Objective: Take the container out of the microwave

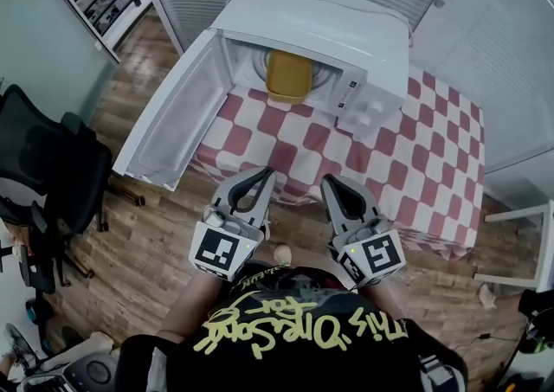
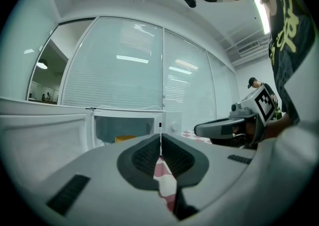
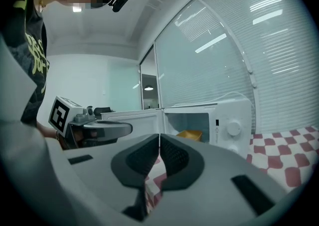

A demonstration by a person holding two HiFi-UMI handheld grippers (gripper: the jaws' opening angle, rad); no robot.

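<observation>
Ahead of both tongs, the yellow container [image 1: 288, 77] sits inside the microwave [image 1: 346, 27], whose door [image 1: 173, 118] hangs open. The left tongs [image 1: 265, 174] and right tongs [image 1: 330, 181] are closed and empty, near the edge of the checked table [image 1: 415, 165]. Only the head view shows the chair [image 1: 43, 165], to the left of the left tongs.

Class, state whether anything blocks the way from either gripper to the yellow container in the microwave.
Nothing visible does. The microwave door is swung open, the yellow container sits inside the cavity, and only checked tablecloth lies between it and the left gripper and right gripper.
</observation>
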